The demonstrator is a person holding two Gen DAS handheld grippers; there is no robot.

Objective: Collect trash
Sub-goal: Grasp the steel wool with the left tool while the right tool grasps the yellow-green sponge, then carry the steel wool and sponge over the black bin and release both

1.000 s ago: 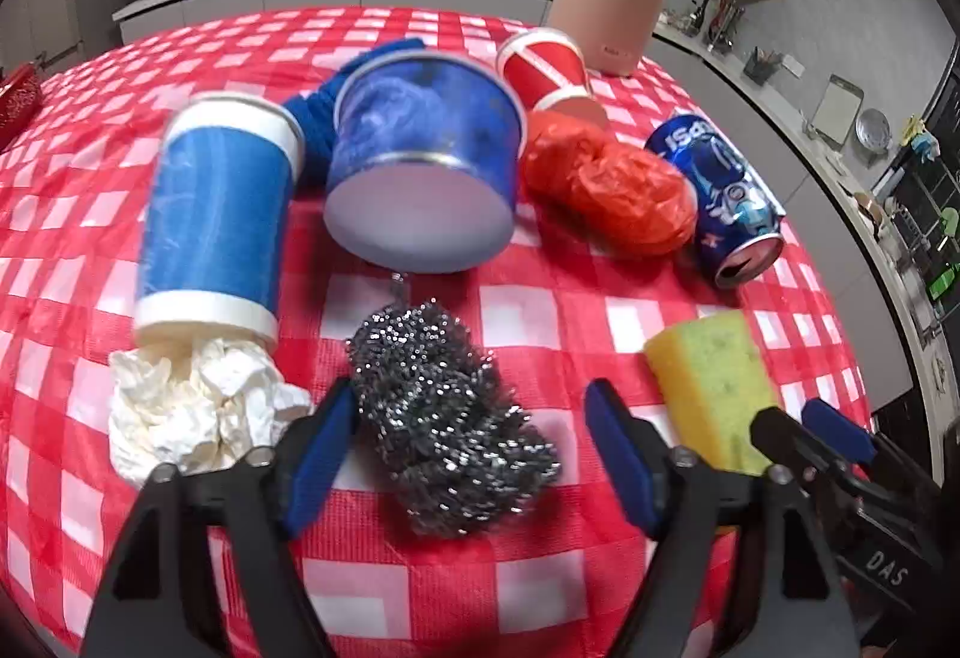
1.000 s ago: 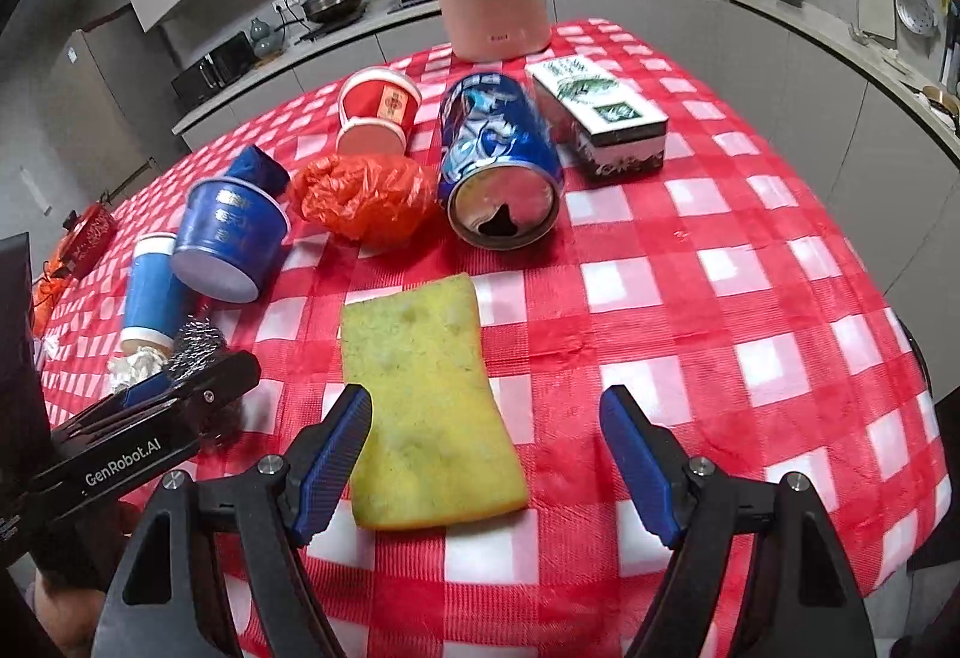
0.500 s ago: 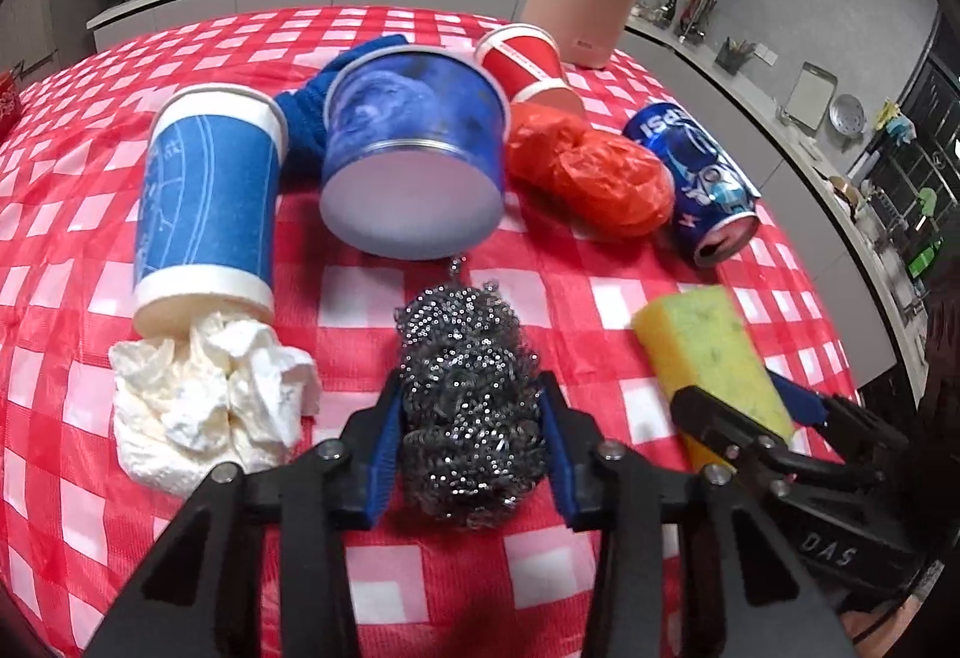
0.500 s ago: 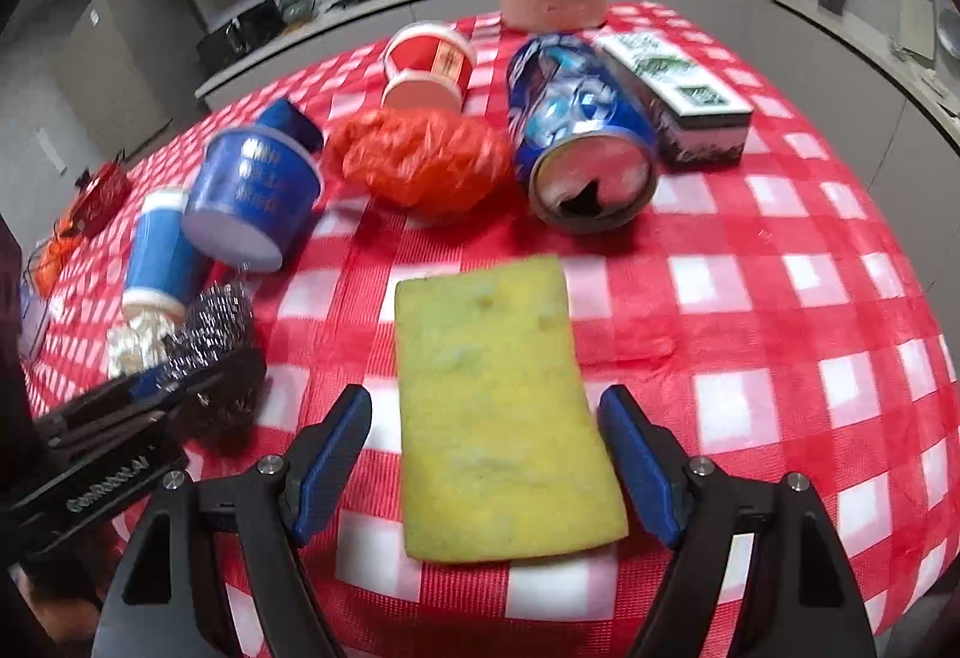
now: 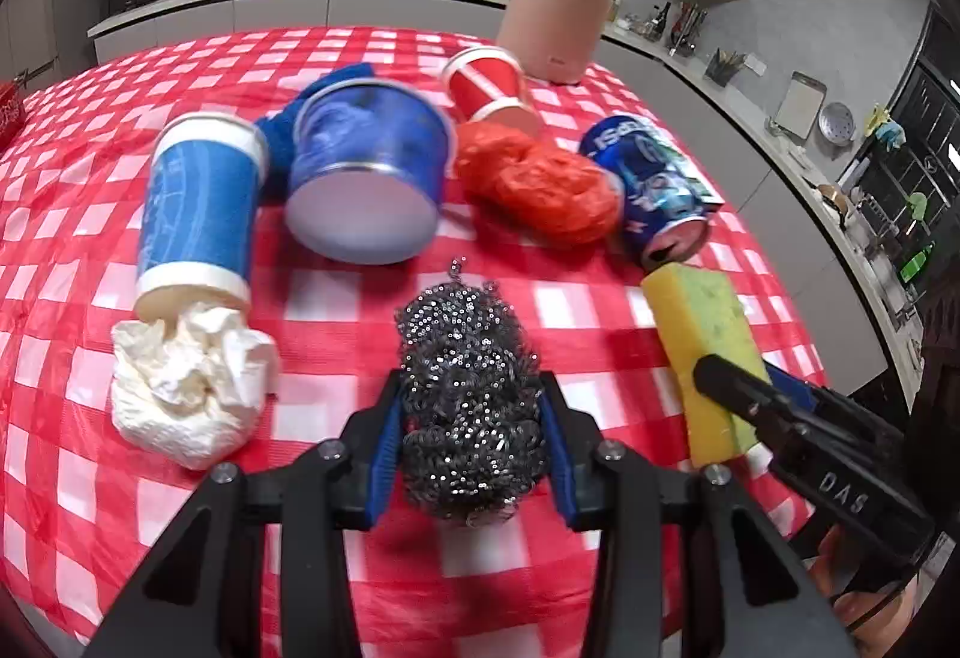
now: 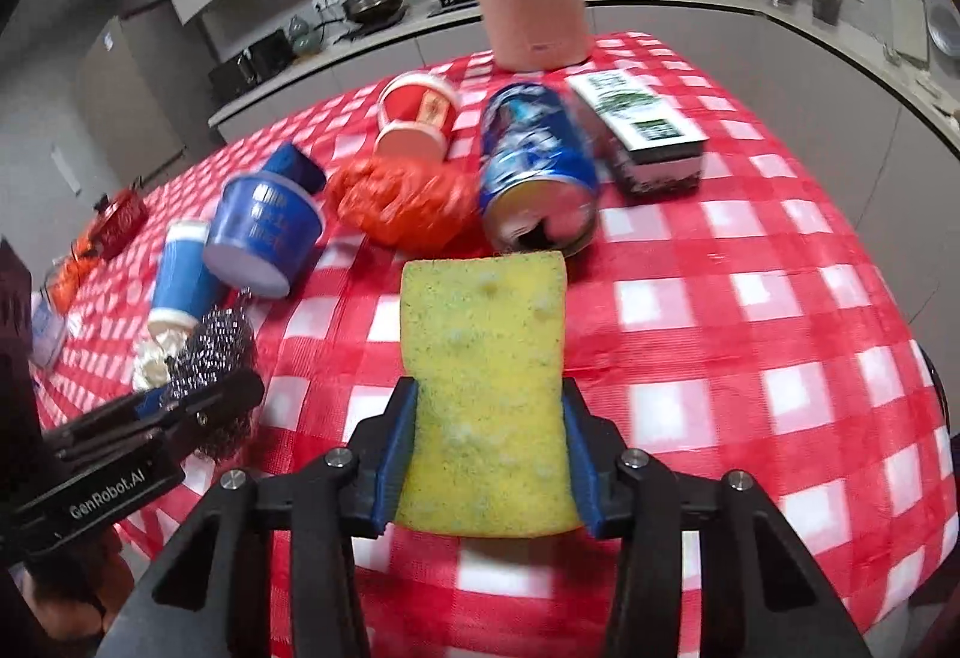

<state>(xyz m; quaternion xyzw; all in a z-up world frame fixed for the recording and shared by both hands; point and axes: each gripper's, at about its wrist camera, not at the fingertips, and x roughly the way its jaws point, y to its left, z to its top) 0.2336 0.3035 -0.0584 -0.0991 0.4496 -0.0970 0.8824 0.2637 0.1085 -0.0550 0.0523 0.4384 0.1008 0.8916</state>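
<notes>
A: Is anything getting collected?
B: Barely. The left gripper [image 5: 471, 439] is clamping the steel scourer [image 5: 468, 394] at bottom centre; the right gripper [image 6: 489, 454] is squeezing the yellow sponge [image 6: 486, 376], centre frame.
A: And the rest?
B: Cups, can [image 6: 537, 172] and orange bag [image 5: 534, 181] are lying mid-frame, waiting.

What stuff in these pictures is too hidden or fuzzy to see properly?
- Where the trash goes: no bin shows in either view.
- Blue bowl, left view: blurred, its print unreadable.
- Blue cloth, left view: mostly hidden behind the bowl.
- Sponge, left view: near end covered by the right gripper.
- Steel wool, right view: partly hidden by the left gripper.
</notes>
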